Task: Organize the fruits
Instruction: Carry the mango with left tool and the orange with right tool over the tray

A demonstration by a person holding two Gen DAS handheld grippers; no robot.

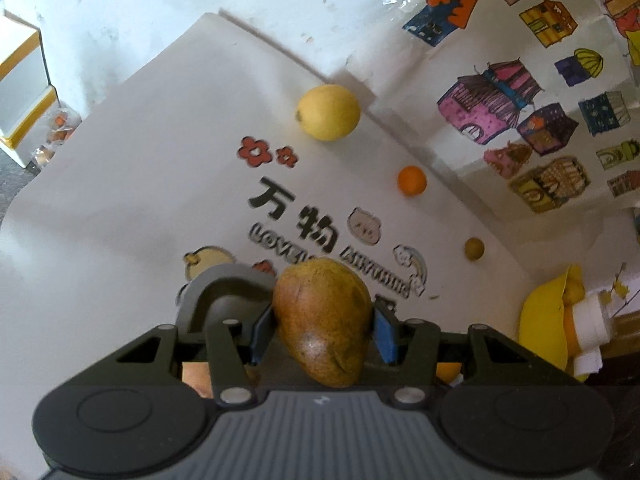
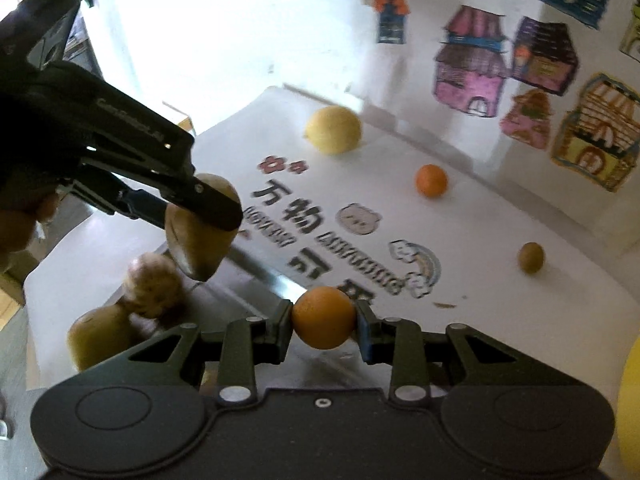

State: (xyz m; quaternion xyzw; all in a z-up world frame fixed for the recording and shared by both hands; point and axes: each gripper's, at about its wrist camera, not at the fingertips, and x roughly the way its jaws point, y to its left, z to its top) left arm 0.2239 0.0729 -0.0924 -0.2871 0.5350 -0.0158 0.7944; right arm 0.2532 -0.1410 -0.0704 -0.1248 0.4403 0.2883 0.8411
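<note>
Lying flat, printed white mat (image 1: pixel 132 184), house drawings (image 1: pixel 496 104) behind

A white tabletop (image 1: pixel 132 184) printed with black characters and small cartoon stickers fills the scene. Behind it a white paper sheet of coloured house drawings (image 1: pixel 516 92) stands upright. Bright light washes out the glossy white wall (image 2: pixel 208 24).

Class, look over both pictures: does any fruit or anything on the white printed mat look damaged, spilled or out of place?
Nothing looks spilled. The brown-green mango in the left hand-held gripper shows a crease near its lower end; whether that is damage is unclear.
</note>
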